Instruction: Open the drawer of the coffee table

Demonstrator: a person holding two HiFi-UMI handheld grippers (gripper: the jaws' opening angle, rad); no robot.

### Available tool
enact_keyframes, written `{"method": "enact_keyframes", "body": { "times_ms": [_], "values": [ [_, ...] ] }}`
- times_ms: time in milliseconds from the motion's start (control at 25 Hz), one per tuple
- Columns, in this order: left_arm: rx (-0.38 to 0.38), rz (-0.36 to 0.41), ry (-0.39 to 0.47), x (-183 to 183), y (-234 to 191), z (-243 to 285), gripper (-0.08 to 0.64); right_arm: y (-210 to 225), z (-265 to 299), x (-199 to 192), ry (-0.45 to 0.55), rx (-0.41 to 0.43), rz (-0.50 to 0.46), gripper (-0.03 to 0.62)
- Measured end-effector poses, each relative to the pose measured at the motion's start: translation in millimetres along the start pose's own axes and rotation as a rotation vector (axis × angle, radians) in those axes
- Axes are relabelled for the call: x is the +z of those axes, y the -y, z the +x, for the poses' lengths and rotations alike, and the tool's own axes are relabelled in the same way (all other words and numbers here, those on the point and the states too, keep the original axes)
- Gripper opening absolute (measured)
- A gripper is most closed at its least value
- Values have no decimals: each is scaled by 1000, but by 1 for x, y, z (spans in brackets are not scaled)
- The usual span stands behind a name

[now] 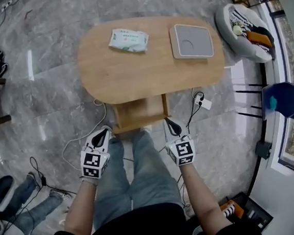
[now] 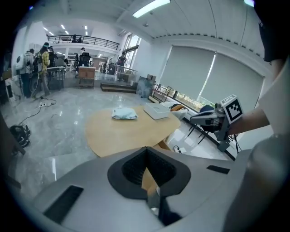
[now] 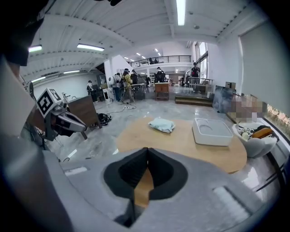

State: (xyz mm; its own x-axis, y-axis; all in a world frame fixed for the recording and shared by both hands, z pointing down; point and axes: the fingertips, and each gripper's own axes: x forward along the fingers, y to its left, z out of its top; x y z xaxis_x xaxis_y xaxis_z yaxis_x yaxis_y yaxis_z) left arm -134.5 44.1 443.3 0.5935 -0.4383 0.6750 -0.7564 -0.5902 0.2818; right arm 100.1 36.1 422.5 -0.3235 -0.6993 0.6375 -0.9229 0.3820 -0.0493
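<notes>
The oval wooden coffee table [image 1: 132, 72] fills the middle of the head view. Its wooden drawer [image 1: 139, 112] juts out from under the near edge, toward the person's legs. My left gripper [image 1: 106, 129] hangs just left of the drawer's front corner, jaws shut and empty. My right gripper [image 1: 167, 120] sits at the drawer's right front corner, also shut with nothing held. In the left gripper view the jaws [image 2: 146, 155] meet above the table [image 2: 122, 133]. In the right gripper view the shut jaws [image 3: 147, 156] are raised over the tabletop [image 3: 181, 142].
A tissue pack [image 1: 128, 39] and a white square tray [image 1: 191, 41] lie on the tabletop. A white basket with items [image 1: 245, 25] and a blue chair [image 1: 281, 99] stand at the right. Cables and a power strip [image 1: 202, 103] lie on the floor. A seated person's legs [image 1: 21, 204] are at lower left.
</notes>
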Motion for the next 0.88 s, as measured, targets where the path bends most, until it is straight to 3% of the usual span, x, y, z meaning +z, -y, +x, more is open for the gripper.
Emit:
{"method": "enact_keyframes", "body": {
  "times_ms": [640, 880],
  "values": [
    [27, 59, 215, 182, 44, -115, 14, -27, -96, 182, 158, 60, 23, -2],
    [40, 134, 290, 243, 62, -162, 14, -37, -134, 248, 229, 83, -12, -2]
  ]
}}
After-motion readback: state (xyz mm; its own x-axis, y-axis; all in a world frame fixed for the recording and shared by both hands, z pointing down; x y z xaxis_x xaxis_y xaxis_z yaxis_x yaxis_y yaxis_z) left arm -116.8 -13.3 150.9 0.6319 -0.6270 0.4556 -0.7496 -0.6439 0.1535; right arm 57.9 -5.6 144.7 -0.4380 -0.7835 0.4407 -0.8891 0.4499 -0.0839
